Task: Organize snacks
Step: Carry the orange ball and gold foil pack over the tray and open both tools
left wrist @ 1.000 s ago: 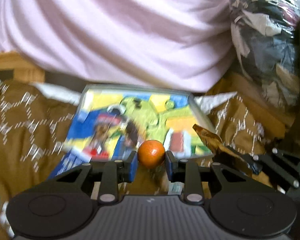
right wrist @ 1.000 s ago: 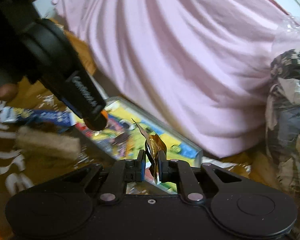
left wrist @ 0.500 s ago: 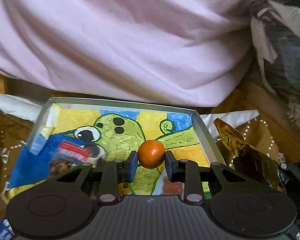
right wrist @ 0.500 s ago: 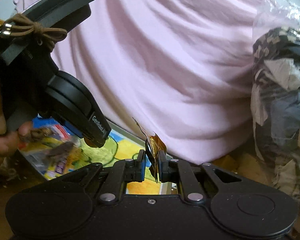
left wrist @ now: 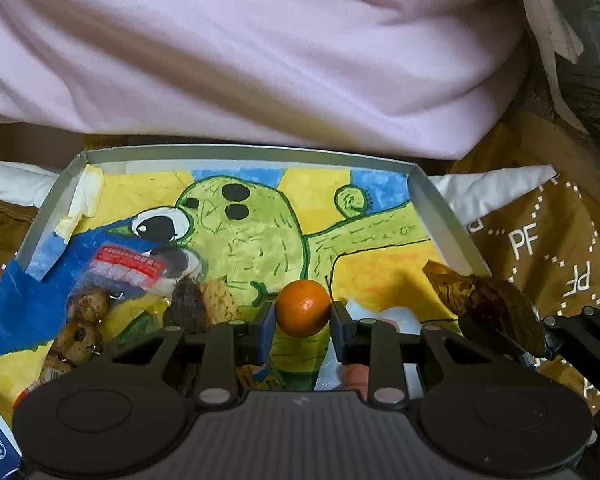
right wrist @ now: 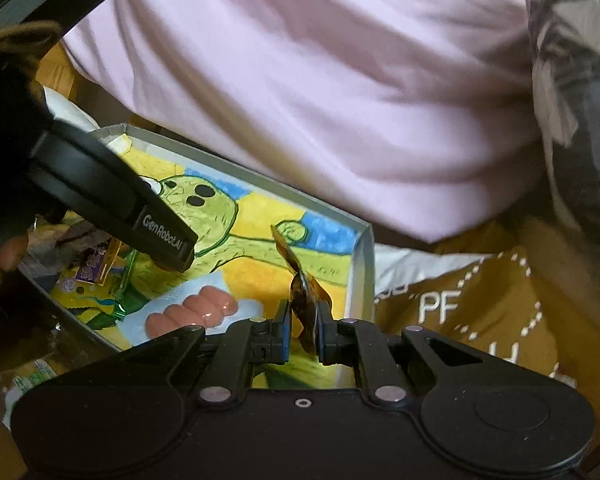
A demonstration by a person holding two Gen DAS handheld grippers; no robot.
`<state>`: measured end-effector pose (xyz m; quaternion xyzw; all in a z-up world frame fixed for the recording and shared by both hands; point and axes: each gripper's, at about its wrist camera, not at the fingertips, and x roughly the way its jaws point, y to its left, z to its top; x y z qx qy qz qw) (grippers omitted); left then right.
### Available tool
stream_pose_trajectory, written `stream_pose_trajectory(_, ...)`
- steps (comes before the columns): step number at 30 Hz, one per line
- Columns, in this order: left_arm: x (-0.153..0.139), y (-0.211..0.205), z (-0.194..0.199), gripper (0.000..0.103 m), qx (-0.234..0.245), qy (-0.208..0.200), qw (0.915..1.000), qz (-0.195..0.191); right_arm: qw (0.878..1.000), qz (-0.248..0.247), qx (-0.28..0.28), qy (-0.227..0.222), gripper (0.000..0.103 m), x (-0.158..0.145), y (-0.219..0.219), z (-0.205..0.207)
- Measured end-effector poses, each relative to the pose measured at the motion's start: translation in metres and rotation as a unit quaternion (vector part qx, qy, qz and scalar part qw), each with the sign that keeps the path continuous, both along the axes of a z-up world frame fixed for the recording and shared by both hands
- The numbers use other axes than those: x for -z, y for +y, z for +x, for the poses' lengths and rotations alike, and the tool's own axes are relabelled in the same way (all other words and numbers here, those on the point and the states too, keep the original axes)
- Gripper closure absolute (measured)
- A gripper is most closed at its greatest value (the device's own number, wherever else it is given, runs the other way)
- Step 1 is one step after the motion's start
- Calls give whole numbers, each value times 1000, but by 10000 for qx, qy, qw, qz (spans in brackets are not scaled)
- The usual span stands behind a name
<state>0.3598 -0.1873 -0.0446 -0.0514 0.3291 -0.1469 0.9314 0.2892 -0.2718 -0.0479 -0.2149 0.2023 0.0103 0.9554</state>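
My left gripper (left wrist: 302, 325) is shut on a small orange fruit (left wrist: 302, 313), held over the near middle of a shallow grey tray (left wrist: 244, 154) lined with a green cartoon drawing. A blue cookie packet (left wrist: 112, 280) lies at the tray's left, and a pack of pink sausages (right wrist: 192, 312) near its front. My right gripper (right wrist: 303, 330) is shut on a crinkled brown-gold wrapper (right wrist: 302, 292), just above the tray's right front corner. That wrapper (left wrist: 488, 300) also shows at the right edge of the left wrist view. The left gripper's body (right wrist: 112, 196) crosses the right wrist view.
A pink cloth bundle (left wrist: 260, 52) rises right behind the tray (right wrist: 360, 276). Brown fabric printed "PF" (left wrist: 540, 248) lies to the right, with a dark patterned bag (left wrist: 572, 28) above it. A purple packet (right wrist: 96, 268) sits in the tray; a hand (right wrist: 4, 256) shows at far left.
Both grippers have moved forward over the tray, which now fills more of each view. The orange fruit and the wrapper stay held.
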Motion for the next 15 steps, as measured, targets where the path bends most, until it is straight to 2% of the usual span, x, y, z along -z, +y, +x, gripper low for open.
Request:
stream_pose_trajectory(5,2,0,1,70,-41,118,9999,44,9997,181,-16,136,88,-1,-2,6)
stream_pose_trajectory(8,2,1,2,70,-63,205,9998,-1,9995,251,-47,202,82,-1,-2,7)
stream_pose_trajectory(10,1,3,2,70,-101,252,9996,-49,9991,347,-74,233,75,-1,-1,6)
stream_pose_trajectory(12,-2,5,0,61,-135,244,9996,-90,9986,449,-102,266,68,-2,0,4)
stream_pose_trajectory(15,-7,12,-3,53,-218,216,9994,-148,9963,778,-155,337,53,-7,-1,3)
